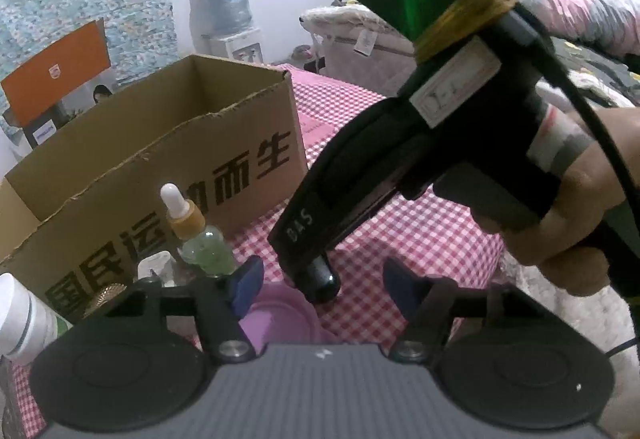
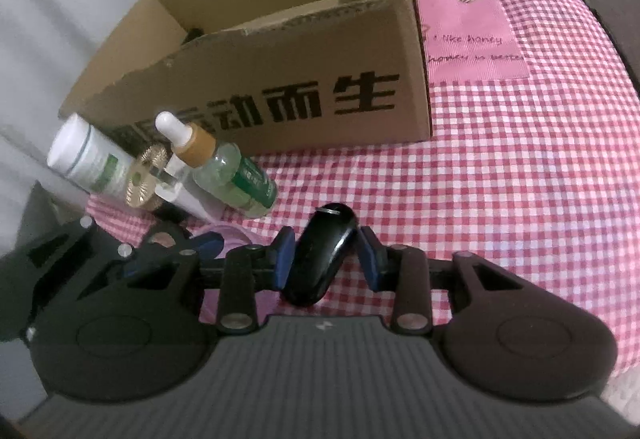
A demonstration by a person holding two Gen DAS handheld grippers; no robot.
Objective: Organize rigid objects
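Note:
My right gripper [image 2: 326,257] is shut on a glossy black oval key fob [image 2: 320,259] with a metal ring, held above the checked cloth; the fob also shows in the left wrist view [image 1: 322,281] under the right tool. My left gripper [image 1: 320,285] is open and empty, low over a purple lid [image 1: 276,319]. An open cardboard box [image 2: 280,51] with black characters stands behind; it also shows in the left wrist view [image 1: 160,143]. A green dropper bottle [image 2: 228,171] lies in front of the box; in the left wrist view [image 1: 200,235] it shows too.
A white tube [image 2: 92,155], a gold ribbed cap [image 2: 144,175] and a small white carton [image 2: 188,195] lie left of the dropper bottle. The pink checked cloth [image 2: 500,179] spreads to the right. A water dispenser [image 1: 228,7] and bedding [image 1: 580,11] are behind.

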